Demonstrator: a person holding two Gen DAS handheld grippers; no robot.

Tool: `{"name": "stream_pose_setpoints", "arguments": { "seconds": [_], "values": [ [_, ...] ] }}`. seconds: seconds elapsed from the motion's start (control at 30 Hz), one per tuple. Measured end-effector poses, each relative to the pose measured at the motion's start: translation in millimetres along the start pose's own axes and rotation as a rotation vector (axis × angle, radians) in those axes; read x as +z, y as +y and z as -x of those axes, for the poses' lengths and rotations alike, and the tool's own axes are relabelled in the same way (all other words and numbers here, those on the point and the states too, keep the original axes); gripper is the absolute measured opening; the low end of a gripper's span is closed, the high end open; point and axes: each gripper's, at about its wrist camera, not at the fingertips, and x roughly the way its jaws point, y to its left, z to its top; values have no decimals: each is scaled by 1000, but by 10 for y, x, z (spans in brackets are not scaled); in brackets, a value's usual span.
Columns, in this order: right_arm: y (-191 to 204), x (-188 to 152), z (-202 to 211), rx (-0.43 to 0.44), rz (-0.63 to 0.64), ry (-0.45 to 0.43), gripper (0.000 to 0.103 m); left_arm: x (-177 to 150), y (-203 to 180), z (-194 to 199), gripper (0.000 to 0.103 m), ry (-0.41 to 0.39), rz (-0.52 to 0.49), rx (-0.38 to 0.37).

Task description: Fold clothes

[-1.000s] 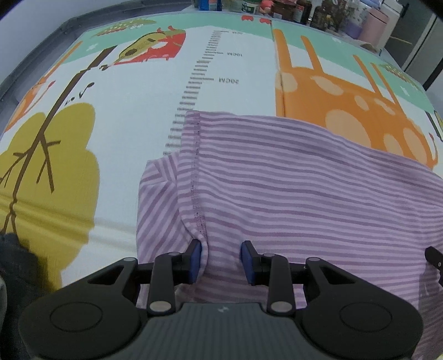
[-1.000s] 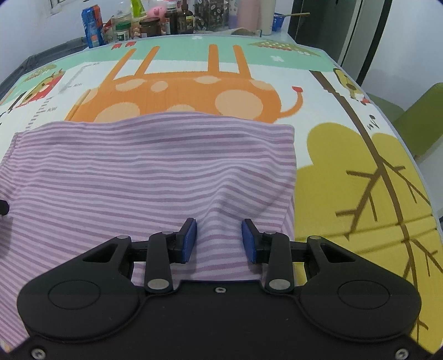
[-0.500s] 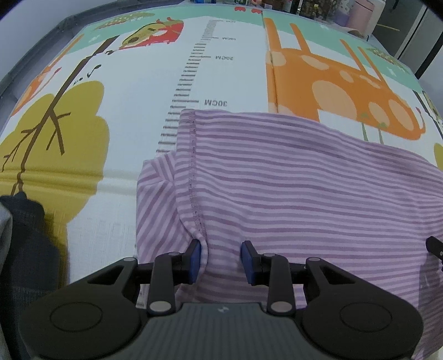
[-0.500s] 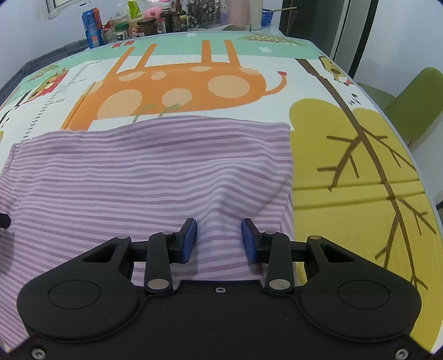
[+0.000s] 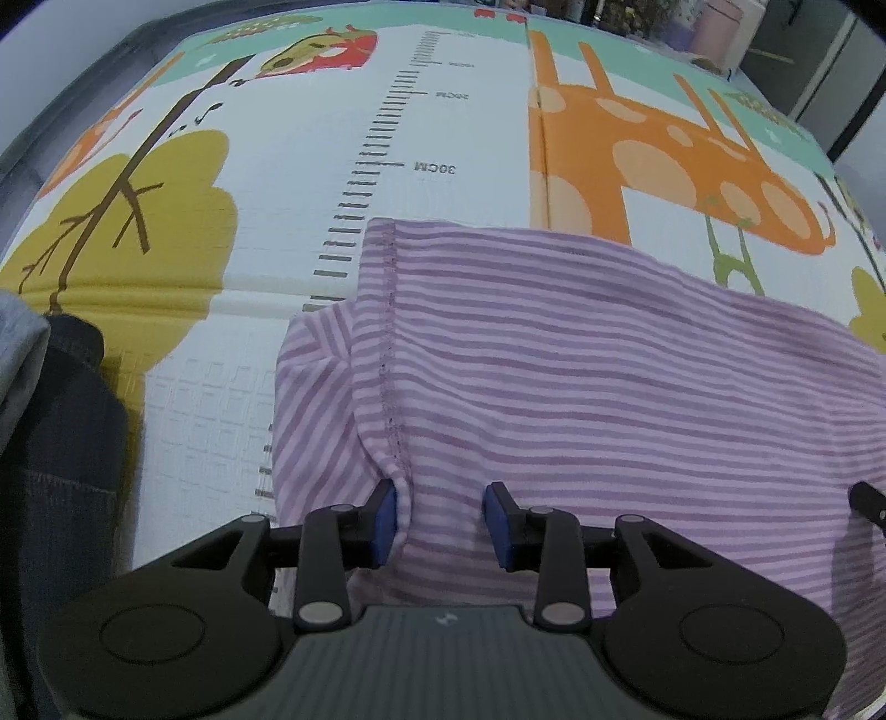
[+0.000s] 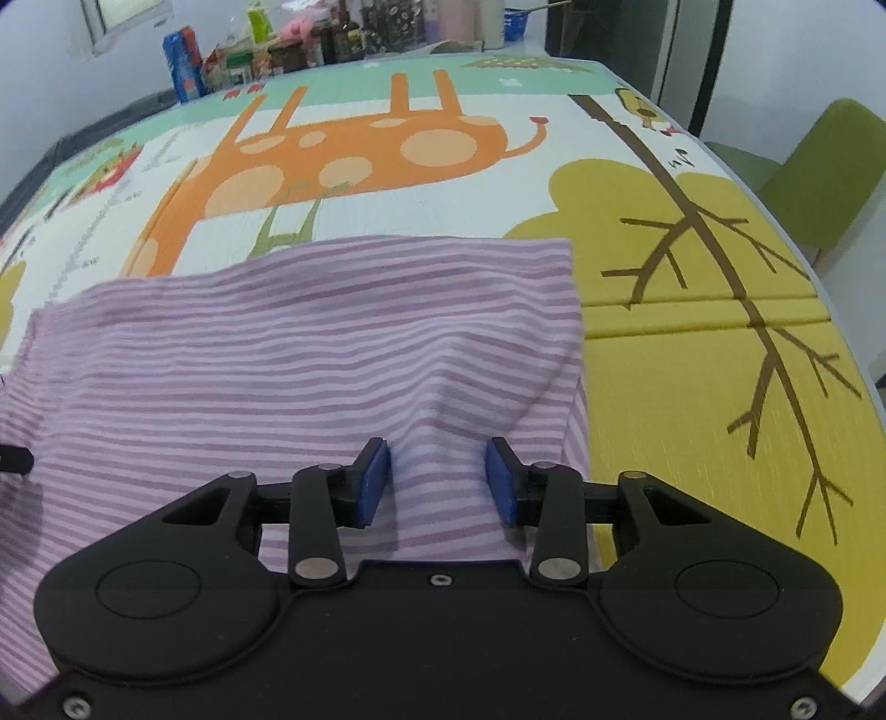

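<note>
**Both grippers at the shirt's near edge, cloth running off toward 12**

Striped purple garment (image 5: 581, 376) lies spread on the animal-print play mat (image 5: 288, 166), long axis running 9-to-3 across both views. Left gripper (image 5: 441, 523) sits at the near edge by the stitched seam (image 5: 390, 343); right gripper (image 6: 437, 481) sits at the near edge close to the garment's right side. Each has the cloth ahead of it toward 12, far hem lying flat on the mat.

Jaws on both stand apart w/ a ridge of fabric rising between the blue pads. Cloth tents up toward each tool, so it looks pinched, but pads don't visibly close on it: whether either one really grips the fabric can't be told.

Judgement: the coming move turns on that near edge vs. the far hem at 12. Scene fits either dragging the garment flat or lifting the near edge to carry it over; pics don't settle which.

Views differ: the left wrist view shows the seam, a sleeve-like flap (image 5: 310, 354) at 9 and dark clothes (image 5: 61, 443) at the mat's left. The right wrist view shows the garment's clean right edge (image 6: 576, 310), a green chair (image 6: 825, 183) and bottles (image 6: 260, 50) at the far end.
</note>
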Motion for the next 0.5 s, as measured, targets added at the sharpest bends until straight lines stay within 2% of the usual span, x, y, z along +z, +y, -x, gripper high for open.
{"name": "stream_pose_setpoints", "arguments": {
  "seconds": [0.07,0.17,0.5],
  "values": [
    [-37,-28,42,10,-20,-10,37,-9,-3,40,48,-6,-7,-21],
    [-128,-34,124,35,-70,-26,38,-37,-11,122,53,-35,-7,-26],
    [-325,-97,452,89,-115,-83,37,-207,103,290,57,-74,53,-34]
  ]
}}
